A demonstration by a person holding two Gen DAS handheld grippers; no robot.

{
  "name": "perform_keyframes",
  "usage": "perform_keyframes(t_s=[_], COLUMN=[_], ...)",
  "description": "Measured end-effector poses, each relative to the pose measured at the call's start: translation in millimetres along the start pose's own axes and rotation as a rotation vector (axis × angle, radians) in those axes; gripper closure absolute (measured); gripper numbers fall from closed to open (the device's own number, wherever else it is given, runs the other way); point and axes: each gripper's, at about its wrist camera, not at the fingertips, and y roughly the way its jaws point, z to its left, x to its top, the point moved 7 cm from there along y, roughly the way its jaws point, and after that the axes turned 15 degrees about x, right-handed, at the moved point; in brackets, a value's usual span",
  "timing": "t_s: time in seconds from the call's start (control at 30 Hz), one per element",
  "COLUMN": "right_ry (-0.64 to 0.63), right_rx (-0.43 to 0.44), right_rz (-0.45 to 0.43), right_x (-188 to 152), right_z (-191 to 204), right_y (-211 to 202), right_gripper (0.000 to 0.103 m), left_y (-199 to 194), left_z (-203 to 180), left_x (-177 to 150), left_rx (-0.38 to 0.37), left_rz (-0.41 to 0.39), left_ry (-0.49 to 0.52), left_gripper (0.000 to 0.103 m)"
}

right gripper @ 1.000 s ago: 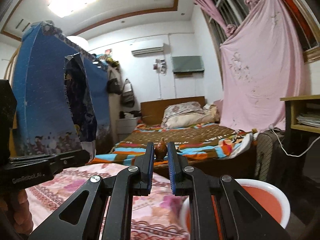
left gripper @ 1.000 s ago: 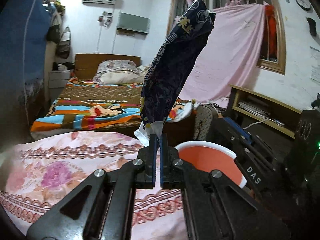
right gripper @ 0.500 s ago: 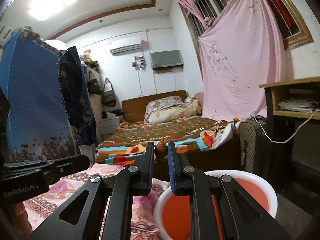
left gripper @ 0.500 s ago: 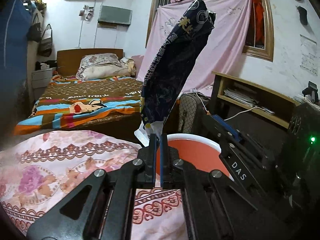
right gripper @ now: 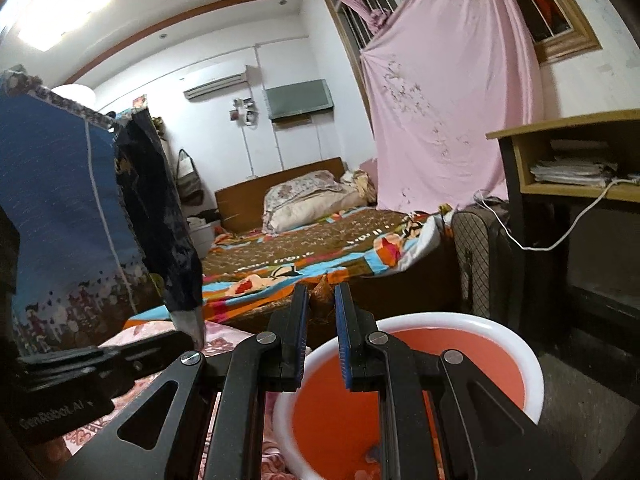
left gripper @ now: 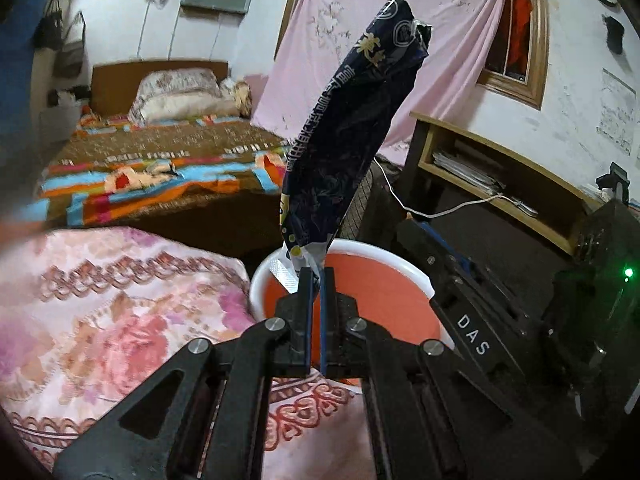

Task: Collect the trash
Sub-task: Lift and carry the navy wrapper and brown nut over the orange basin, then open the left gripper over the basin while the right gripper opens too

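Pinching brown scrap, right view only

A bright ceiling lamp glares overhead; fisheye edges bend and darken, and the left view's bedding blurs.

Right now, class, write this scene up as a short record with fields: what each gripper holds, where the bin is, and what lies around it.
left gripper: shut on the bottom edge of a dark blue snack bag, which stands upright above it
right gripper: shut on a small brown scrap
bin: white rim, orange inside, open, just beyond both grippers
bin contents: a few small bits at the bottom, too blurred to name
beside bin: pink floral cloth
background: bed, wooden shelf
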Motion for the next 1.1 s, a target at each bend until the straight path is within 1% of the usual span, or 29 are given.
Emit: perform_keyframes(t_s=[0.07,0.27,0.67,0.9,1.1], right_ry=[0.009,0.03,0.059,0.058,0.045], right_rx=[-0.01,-0.039,-0.067,-0.07,-0.073], right_rz=[0.007,0.038,0.068,0.074,0.075], right_x=[-1,-8,-12,-11,-11], right_z=[-2,-6,-15,-16,-15], right_y=[1,2,3,5,5], right_gripper=[0.091,0.091,0.09,0.09,0.088], left_y=[7,18,32,33,28], left_z=[-2,-11,-13,-7,3], left_x=[-2,-8,-14,-14,-11], left_rx=[-0.017,-0.052,-0.074,-0.065,-0.018], left_rz=[0.032,0.089,0.165,0.167,0.131], left_ry=[-0.011,-0.01,-0.045,-0.066,-0.081], left_gripper=[0.103,0.103,0.103,0.103,0.096])
